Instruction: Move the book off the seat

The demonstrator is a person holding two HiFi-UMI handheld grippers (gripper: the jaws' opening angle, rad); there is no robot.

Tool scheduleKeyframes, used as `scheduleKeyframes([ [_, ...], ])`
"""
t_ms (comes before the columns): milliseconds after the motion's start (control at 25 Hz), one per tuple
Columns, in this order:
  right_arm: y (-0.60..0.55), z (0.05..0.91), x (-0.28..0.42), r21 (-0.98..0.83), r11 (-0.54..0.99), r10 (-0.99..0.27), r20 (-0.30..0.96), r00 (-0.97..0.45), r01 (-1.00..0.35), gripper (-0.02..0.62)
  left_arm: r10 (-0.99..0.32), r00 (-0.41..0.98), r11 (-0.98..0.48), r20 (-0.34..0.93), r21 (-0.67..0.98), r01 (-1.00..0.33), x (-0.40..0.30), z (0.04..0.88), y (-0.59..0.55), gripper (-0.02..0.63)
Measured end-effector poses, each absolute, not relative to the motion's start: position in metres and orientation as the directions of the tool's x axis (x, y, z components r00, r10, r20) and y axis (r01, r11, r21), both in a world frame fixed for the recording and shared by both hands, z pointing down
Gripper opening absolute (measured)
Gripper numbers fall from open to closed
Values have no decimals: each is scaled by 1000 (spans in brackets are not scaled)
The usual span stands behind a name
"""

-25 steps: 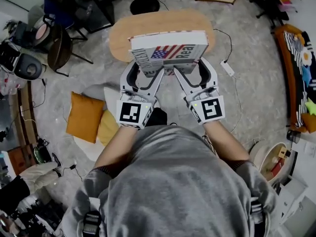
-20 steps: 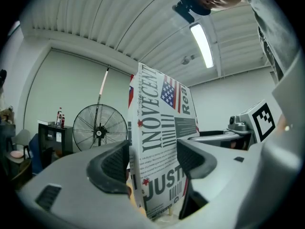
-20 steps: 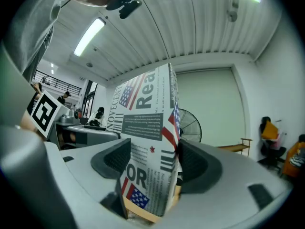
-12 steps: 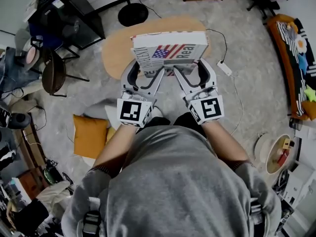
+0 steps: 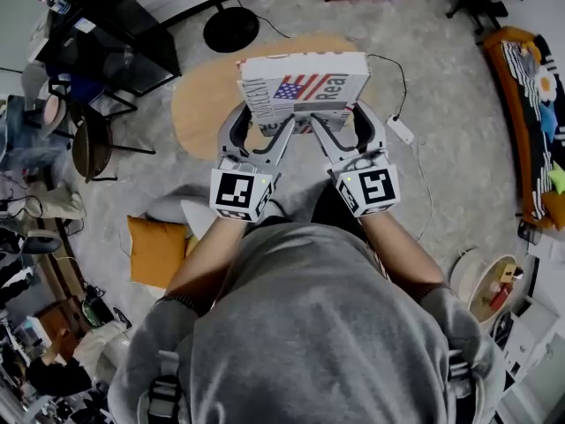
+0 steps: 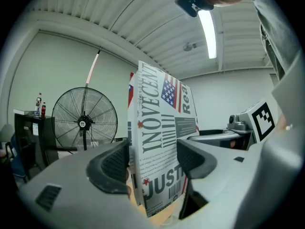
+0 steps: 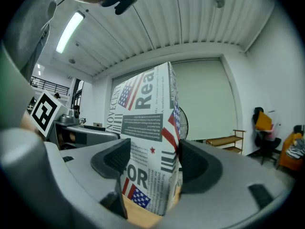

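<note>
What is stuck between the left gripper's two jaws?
The book, clamped by the left gripper; its pads press both covers. The left gripper view shows this.

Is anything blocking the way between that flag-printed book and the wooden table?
Nothing visible does. The left gripper and the right gripper both clamp the book, which hangs over the oval table. Nothing shows on the part of the tabletop in view.
</note>
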State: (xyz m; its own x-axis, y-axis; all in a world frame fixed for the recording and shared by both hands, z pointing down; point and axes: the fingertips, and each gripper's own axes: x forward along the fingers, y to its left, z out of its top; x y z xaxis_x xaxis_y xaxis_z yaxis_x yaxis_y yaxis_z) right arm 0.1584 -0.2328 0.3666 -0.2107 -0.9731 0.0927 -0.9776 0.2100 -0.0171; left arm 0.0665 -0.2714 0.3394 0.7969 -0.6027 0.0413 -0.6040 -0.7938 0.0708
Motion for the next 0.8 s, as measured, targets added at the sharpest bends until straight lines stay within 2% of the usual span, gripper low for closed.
scheduleKeyframes([
  [440,-306,400,314,-79,314,-931,168,-323,-946,322,-678,722,-712,139,120,-692,219,374,-336,325],
  [800,-343,488,391,-139,286,-900,299,-316,-948,324,-652,706,-676,276,209,-706,297,465,-376,325],
])
